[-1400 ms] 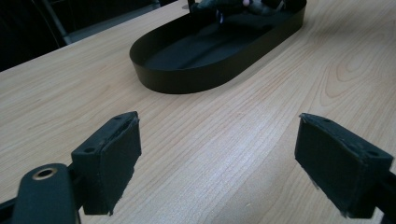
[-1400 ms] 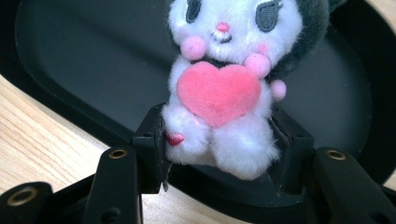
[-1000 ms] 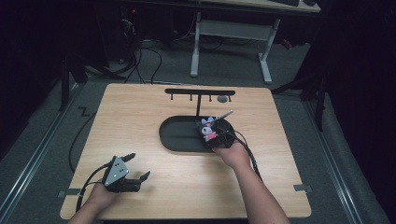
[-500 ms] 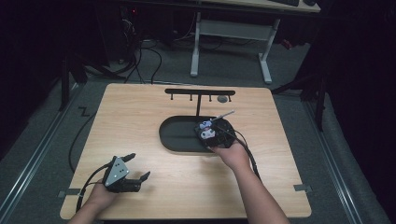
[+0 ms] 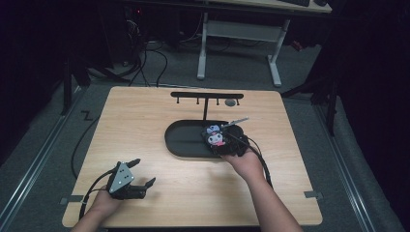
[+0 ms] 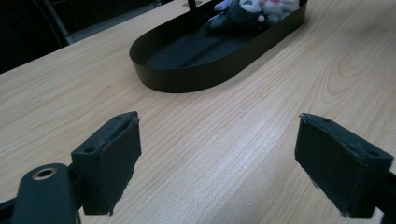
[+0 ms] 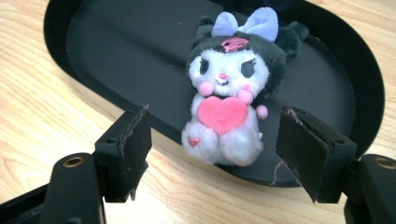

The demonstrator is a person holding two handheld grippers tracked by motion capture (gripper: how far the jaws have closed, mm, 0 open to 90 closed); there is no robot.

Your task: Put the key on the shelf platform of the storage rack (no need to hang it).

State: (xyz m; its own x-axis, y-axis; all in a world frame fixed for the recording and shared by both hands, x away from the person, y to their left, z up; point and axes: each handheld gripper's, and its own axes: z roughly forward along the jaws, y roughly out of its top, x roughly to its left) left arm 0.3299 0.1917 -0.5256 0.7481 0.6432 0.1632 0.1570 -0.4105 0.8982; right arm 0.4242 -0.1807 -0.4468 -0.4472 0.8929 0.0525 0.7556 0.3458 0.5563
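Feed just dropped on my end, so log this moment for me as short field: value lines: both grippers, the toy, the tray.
left gripper: open, low over bare wood near the table's front left corner, holding nothing
right gripper: open, jaws either side of the toy, not touching it
plush toy: face up, lying in the tray's right end, feet at its rim
tray: black oval, otherwise empty
rack: black, behind tray

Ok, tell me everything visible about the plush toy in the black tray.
The plush toy is a small fuzzy doll: white face and body, black hood with ears, lavender bow, pink skull mark, pink cheeks, and a pink heart held at its chest. It lies in the oval black tray at one end, feet against the rim. The right claw is open around it, jaws not touching.
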